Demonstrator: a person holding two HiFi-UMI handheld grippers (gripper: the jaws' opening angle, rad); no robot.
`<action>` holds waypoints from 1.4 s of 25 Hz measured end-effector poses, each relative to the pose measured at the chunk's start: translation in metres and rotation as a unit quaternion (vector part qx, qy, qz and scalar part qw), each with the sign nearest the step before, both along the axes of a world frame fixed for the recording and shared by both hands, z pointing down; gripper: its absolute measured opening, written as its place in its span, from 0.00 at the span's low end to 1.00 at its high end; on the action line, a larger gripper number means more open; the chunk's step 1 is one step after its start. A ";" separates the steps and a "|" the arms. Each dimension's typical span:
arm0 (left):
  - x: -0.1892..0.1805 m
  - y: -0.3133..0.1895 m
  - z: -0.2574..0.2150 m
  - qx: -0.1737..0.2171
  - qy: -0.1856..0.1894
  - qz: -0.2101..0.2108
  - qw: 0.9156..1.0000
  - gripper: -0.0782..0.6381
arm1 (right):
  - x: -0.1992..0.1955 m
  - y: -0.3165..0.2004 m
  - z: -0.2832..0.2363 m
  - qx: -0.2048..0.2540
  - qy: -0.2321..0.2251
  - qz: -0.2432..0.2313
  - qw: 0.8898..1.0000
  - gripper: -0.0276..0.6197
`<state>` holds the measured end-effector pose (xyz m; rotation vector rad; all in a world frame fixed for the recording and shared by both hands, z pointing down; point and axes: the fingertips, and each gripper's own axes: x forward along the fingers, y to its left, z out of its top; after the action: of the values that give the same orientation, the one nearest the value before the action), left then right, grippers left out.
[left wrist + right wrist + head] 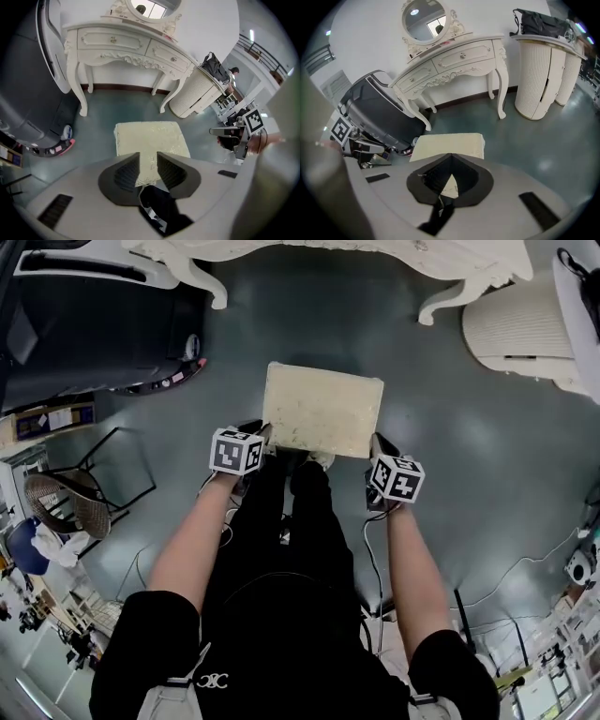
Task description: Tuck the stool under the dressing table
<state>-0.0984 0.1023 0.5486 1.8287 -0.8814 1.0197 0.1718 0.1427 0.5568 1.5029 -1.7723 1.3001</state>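
Observation:
The stool [323, 409] has a cream square cushion and stands on the grey floor, short of the white carved dressing table [375, 254]. The table's legs frame an open gap beyond it. My left gripper [265, 435] hangs at the stool's near left corner. In the left gripper view its jaws [147, 154] stand a narrow gap apart with nothing between them, and the cushion [147, 138] lies below. My right gripper [375, 442] is at the near right corner. The right gripper [450, 157] is shut with its tips meeting above the cushion [450, 143].
A big dark case [94, 324] stands left of the table and a white ribbed cabinet [516, 324] to its right. A black wire frame with a basket [66, 502] is at the left. Cables [525, 563] trail over the floor on the right.

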 end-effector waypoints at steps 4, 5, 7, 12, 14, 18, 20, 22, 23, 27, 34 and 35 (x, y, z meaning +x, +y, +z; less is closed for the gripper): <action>-0.010 -0.013 0.059 -0.029 0.022 -0.017 0.999 0.37 | 0.010 -0.003 0.049 -0.011 -0.059 -0.003 0.998 0.22; -0.012 -0.018 0.072 -0.033 0.027 -0.024 0.999 0.39 | 0.011 -0.002 0.062 -0.018 -0.084 0.001 0.996 0.32; -0.017 -0.023 0.095 -0.044 0.048 -0.040 0.997 0.46 | 0.015 0.001 0.086 -0.029 -0.118 0.017 0.992 0.38; -0.029 -0.031 0.142 -0.081 0.117 -0.081 0.987 0.59 | 0.028 -0.007 0.127 -0.032 -0.166 0.055 0.984 0.48; -0.035 -0.032 0.158 -0.097 0.131 -0.091 0.983 0.62 | 0.026 -0.007 0.142 -0.042 -0.186 0.048 0.980 0.48; -0.037 -0.031 0.176 -0.130 0.192 -0.111 0.966 0.67 | 0.021 -0.006 0.159 -0.051 -0.209 0.012 0.976 0.48; -0.034 -0.029 0.180 -0.144 0.229 -0.114 0.956 0.69 | 0.025 -0.004 0.159 -0.041 -0.224 0.006 0.974 0.48; -0.032 -0.029 0.180 -0.148 0.256 -0.111 0.949 0.69 | 0.027 -0.004 0.159 -0.027 -0.231 0.000 0.972 0.46; -0.031 -0.030 0.180 -0.148 0.266 -0.108 0.946 0.69 | 0.028 -0.004 0.159 -0.023 -0.227 -0.006 0.974 0.46; -0.017 -0.019 0.181 -0.164 0.282 -0.062 0.943 0.68 | 0.039 -0.002 0.174 -0.041 -0.199 -0.004 0.979 0.67; -0.005 -0.013 0.185 -0.166 0.297 -0.025 0.940 0.69 | 0.026 -0.002 0.183 -0.067 -0.316 0.023 0.946 0.70; -0.005 -0.014 0.184 -0.165 0.299 -0.024 0.940 0.69 | 0.024 -0.002 0.183 -0.067 -0.330 0.024 0.941 0.70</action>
<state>-0.1036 0.0888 0.7330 1.6701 -0.3558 0.4849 0.1953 0.1405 0.7394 1.1039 -1.9719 2.0803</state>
